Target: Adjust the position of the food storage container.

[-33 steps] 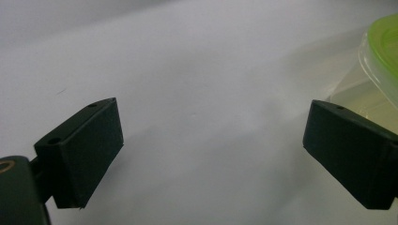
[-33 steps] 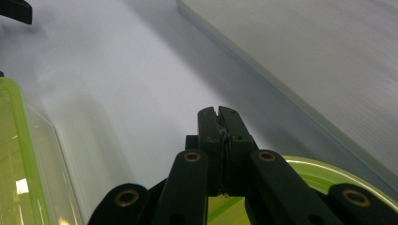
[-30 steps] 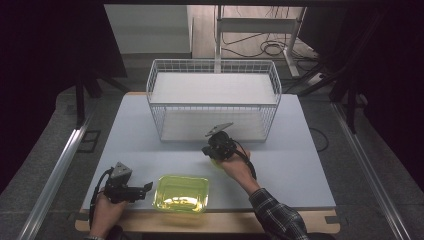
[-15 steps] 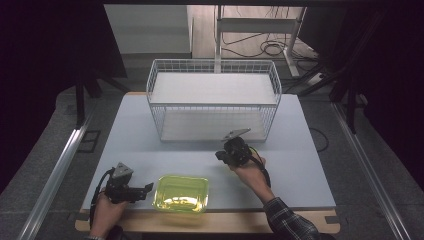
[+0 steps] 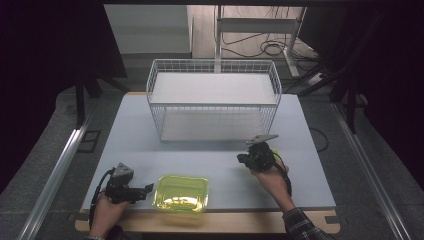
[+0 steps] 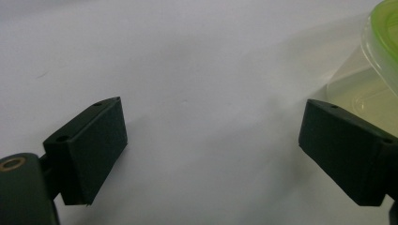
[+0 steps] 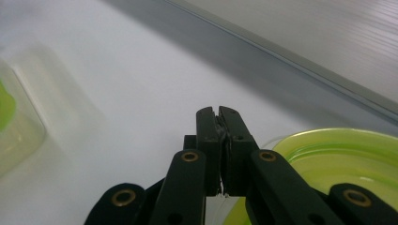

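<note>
Lid (image 7: 342, 164), round and yellow-green, is clamped at its rim by the right gripper (image 5: 248, 159), right of the container (image 5: 181, 193) at the table's (image 5: 210, 162) near edge. Left gripper (image 5: 145, 190), jaws wide apart, sits beside the container.

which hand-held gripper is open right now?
The left hand-held gripper, beside the yellow-green container: jaws wide apart, nothing between them. The right hand-held gripper is clamped on a yellow-green lid's edge.
</note>
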`<state>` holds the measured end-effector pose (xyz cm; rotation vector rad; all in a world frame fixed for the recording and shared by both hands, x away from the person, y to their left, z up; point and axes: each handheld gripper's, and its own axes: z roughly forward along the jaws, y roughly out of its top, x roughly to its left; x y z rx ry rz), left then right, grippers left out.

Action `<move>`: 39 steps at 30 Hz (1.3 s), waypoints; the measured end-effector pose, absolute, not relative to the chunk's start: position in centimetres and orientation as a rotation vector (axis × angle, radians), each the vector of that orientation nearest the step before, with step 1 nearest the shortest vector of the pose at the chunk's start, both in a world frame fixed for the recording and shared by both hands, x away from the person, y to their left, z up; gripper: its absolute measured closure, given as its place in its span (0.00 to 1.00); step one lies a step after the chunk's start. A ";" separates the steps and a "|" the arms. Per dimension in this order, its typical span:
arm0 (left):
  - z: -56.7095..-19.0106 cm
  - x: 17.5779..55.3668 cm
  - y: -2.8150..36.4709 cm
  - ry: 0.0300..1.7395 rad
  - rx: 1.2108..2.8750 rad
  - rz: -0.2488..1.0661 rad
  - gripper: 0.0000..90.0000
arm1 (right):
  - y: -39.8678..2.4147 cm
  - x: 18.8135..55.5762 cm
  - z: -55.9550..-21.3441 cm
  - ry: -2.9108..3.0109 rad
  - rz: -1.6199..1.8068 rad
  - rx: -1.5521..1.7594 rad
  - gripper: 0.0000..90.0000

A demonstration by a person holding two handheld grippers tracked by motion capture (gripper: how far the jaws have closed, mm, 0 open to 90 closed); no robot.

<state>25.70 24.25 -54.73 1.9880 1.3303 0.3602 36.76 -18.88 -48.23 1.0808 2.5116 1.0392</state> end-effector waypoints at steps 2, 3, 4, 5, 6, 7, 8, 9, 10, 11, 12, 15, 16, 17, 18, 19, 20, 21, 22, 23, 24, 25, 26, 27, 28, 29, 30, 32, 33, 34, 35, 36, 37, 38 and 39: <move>-54.7 25.7 24.2 1.335 1.989 0.354 0.10 | -19.7 36.6 -48.2 2.497 1.042 1.099 0.96; -54.7 25.7 24.2 1.335 1.989 0.354 0.10 | -20.1 36.6 -48.2 2.491 1.039 1.105 0.96; -54.7 25.7 24.2 1.337 1.989 0.350 0.10 | -20.1 36.6 -48.2 2.491 1.039 1.105 0.96; -54.7 25.7 24.2 1.339 1.992 0.349 0.10 | -20.5 36.5 -48.2 2.484 1.038 1.117 0.97; -54.7 25.7 24.2 1.336 2.000 0.351 0.10 | -21.2 36.4 -48.2 2.471 1.033 1.129 0.96; -54.7 25.7 24.2 1.336 2.000 0.351 0.10 | -21.2 36.4 -48.2 2.471 1.033 1.129 0.96; -54.7 25.7 24.2 1.336 2.000 0.350 0.10 | -21.9 36.4 -48.2 2.458 1.033 1.138 0.96; -54.7 25.6 24.1 1.332 2.008 0.355 0.10 | -22.1 36.3 -48.1 2.456 1.027 1.147 0.96; -54.7 25.6 24.1 1.327 2.014 0.357 0.10 | -22.5 36.3 -48.1 2.446 1.027 1.158 0.96; -54.7 25.6 24.0 1.324 2.017 0.359 0.10 | -22.9 36.2 -48.1 2.437 1.025 1.168 0.96; -54.7 25.6 23.9 1.319 2.024 0.363 0.10 | -23.1 36.2 -48.1 2.434 1.020 1.175 0.96; -54.7 25.5 23.9 1.302 2.036 0.361 0.10 | -24.1 36.2 -48.0 2.415 1.009 1.190 0.96; -54.7 25.5 23.9 1.298 2.034 0.360 0.10 | -24.4 36.2 -48.0 2.409 1.008 1.190 0.96; -54.7 25.5 23.9 1.294 2.032 0.359 0.10 | -24.7 36.2 -48.0 2.405 1.003 1.193 0.96; -54.7 25.5 23.9 1.290 2.030 0.359 0.10 | -25.0 36.2 -48.0 2.400 0.992 1.199 0.96; -54.6 25.5 23.9 1.286 2.031 0.358 0.10 | -25.3 36.3 -47.9 2.394 0.986 1.203 0.96; -54.6 25.5 23.9 1.284 2.032 0.359 0.10 | -25.6 36.3 -47.9 2.385 0.982 1.208 0.96; -54.6 25.4 23.8 1.281 2.035 0.360 0.10 | -25.9 36.4 -47.9 2.381 0.974 1.214 0.96; -54.6 25.4 23.8 1.278 2.037 0.365 0.10 | -26.1 36.5 -47.9 2.374 0.969 1.222 0.96; -54.6 25.4 23.8 1.274 2.039 0.371 0.10 | -26.3 36.5 -47.8 2.369 0.963 1.232 0.96; -54.5 25.4 23.8 1.267 2.042 0.380 0.10 | -26.5 36.6 -47.8 2.366 0.960 1.234 0.96; -54.4 25.3 23.8 1.259 2.042 0.396 0.11 | -26.7 36.6 -47.8 2.359 0.961 1.239 0.96; -54.3 25.3 23.8 1.258 2.036 0.406 0.12 | -26.7 36.6 -47.7 2.358 0.968 1.249 0.95; -54.2 25.2 23.8 1.252 2.029 0.407 0.14 | -26.7 36.5 -47.7 2.352 0.976 1.251 0.95; -54.1 25.1 23.9 1.241 2.026 0.407 0.17 | -26.7 36.3 -47.6 2.354 0.985 1.250 0.95; -54.0 25.1 23.9 1.231 2.027 0.409 0.20 | -26.6 36.2 -47.5 2.356 0.995 1.244 0.95; -53.9 25.0 23.9 1.221 2.032 0.409 0.24 | -26.4 36.0 -47.4 2.357 1.002 1.240 0.95; -53.7 24.8 23.7 1.192 2.048 0.391 0.34 | -26.2 35.6 -47.2 2.364 1.013 1.232 0.94; -53.6 24.7 23.6 1.186 2.062 0.389 0.39 | -26.0 35.3 -47.2 2.361 1.030 1.224 0.94; -53.6 24.7 23.6 1.186 2.062 0.389 0.44 | -26.0 35.3 -47.2 2.361 1.030 1.224 0.94; -53.2 24.5 23.1 1.185 2.116 0.416 0.52 | -25.7 34.6 -47.2 2.362 1.051 1.218 0.94; -53.0 24.3 22.9 1.180 2.138 0.417 0.55 | -25.6 34.4 -47.2 2.361 1.059 1.206 0.94; -52.8 24.2 22.8 1.171 2.153 0.400 0.60 | -25.5 34.0 -47.2 2.359 1.076 1.201 0.94; -52.7 24.1 22.6 1.169 2.161 0.379 0.64 | -25.4 33.6 -47.2 2.359 1.093 1.200 0.94; -52.6 24.0 22.5 1.165 2.166 0.360 0.69 | -25.3 33.2 -47.3 2.362 1.104 1.194 0.93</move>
